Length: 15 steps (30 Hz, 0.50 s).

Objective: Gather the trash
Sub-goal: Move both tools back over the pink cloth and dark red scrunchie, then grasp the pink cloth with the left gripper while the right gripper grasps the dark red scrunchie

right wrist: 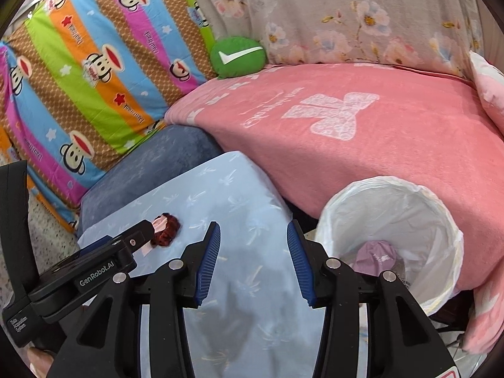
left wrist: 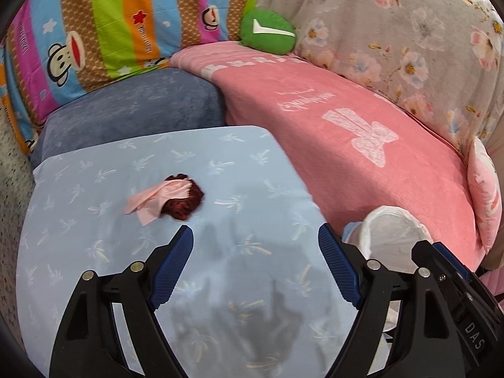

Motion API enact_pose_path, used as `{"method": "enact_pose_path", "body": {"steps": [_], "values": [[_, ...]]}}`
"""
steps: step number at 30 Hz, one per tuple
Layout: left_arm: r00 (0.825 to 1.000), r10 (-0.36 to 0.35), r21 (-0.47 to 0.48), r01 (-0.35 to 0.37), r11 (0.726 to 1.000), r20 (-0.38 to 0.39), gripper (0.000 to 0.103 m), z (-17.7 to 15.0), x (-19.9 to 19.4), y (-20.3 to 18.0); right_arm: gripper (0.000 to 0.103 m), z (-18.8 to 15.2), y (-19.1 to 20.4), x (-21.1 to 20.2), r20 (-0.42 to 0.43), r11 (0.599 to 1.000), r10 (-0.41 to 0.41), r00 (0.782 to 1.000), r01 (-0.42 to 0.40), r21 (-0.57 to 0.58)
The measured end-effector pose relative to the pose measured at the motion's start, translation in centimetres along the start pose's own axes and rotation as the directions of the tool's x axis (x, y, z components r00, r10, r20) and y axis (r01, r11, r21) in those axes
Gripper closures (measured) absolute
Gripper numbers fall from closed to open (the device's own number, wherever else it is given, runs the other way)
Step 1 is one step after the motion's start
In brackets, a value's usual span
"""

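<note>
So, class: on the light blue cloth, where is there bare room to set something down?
Bare cloth lies between the dark red scrap with pink tissue and the pink blanket, and under both open tools. It gets crowded at the right by the lined bin.

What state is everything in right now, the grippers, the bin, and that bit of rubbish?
left gripper: open, holding nothing.
right gripper: open, holding nothing.
trash bin: upright, lined with a white bag, a purplish wad inside.
dark red scrap: lying loose on the light blue cloth, a pink scrap over it.
</note>
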State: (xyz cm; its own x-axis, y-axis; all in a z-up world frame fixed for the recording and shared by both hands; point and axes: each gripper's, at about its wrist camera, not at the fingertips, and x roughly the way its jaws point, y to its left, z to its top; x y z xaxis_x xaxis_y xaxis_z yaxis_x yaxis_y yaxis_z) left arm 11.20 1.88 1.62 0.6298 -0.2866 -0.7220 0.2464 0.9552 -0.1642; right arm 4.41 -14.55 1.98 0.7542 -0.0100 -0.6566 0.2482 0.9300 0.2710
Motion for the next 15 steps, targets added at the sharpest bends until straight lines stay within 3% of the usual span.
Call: {"method": "enact_pose_path", "body": {"steps": [15], "values": [[0.993,0.09,-0.162,-0.101,0.982,-0.074,0.025,-0.4,3.3,9.8,0.054,-1.7,7.7,7.1,-0.12,0.993,0.05,0.991,-0.062,-0.1]]}}
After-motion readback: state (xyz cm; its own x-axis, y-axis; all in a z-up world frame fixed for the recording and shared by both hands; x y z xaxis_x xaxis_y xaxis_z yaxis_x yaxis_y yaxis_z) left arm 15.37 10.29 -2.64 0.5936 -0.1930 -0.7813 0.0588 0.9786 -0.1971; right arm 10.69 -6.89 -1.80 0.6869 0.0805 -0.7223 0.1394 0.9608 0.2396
